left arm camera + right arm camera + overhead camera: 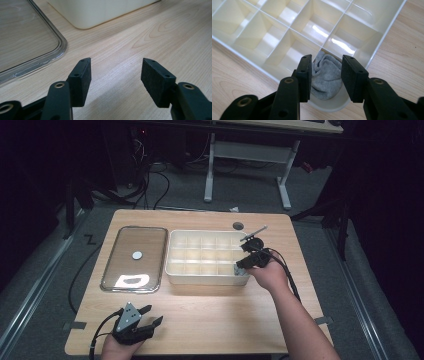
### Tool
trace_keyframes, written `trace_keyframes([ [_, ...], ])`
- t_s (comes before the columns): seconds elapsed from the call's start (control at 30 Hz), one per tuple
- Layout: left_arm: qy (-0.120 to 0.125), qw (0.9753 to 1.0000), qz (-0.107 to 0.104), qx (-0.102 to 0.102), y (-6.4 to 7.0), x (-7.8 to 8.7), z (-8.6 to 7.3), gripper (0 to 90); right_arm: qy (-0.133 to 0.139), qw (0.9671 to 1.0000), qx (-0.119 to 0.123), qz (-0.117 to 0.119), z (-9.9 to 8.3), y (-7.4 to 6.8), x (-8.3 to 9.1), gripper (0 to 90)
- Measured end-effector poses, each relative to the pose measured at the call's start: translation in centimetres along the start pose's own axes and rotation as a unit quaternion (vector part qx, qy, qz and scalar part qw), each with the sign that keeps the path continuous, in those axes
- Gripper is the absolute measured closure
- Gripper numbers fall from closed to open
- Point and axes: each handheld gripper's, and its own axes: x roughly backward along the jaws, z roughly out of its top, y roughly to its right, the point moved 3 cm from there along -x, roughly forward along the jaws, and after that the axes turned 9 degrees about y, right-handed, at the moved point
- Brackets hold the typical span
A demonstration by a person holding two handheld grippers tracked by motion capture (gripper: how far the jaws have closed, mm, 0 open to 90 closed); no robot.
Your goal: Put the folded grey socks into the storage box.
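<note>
A cream box [200, 279] with several compartments stands mid-table. A bunched grey sock [325, 75] sits in its near right corner compartment, seen in the high view as a grey patch [242, 271]. My right gripper [326, 58] reaches down into that compartment with one jaw on each side of the sock, pressed against it. In the high view the right gripper [241, 267] hangs over the box's right end. My left gripper [151, 315] rests near the table's front left edge. The left gripper [116, 61] is open with bare wood between its jaws.
A clear lid [135, 257] lies flat to the left of the box, with a small white disc [137, 254] at its middle. Its corner [30, 37] and the box wall [100, 12] lie ahead of the left gripper. A dark round hole [238, 226] marks the table behind the box.
</note>
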Motion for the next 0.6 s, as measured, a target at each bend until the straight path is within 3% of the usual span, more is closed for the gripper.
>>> trace_keyframes([
  [0.07,-0.003,1.0,0.0,-0.001,-0.1,-0.1,0.0,42.0,0.014,0.9999,-0.001,0.005,-0.5,-0.1,0.3,60.8],
  [0.23,0.002,1.0,-0.003,-0.002,0.1,-0.1,0.1,41.7,0.062,0.9979,0.009,-0.013,-2.5,-0.4,1.2,55.1],
  [0.5,0.004,1.0,0.0,-0.007,0.3,-0.1,0.2,41.3,0.131,0.9913,-0.016,0.003,-6.8,-0.7,2.2,45.0],
  [0.6,0.007,0.9999,0.0,-0.007,0.3,-0.1,0.2,40.8,0.148,0.9889,-0.012,0.0,-8.4,-1.0,2.3,43.9],
])
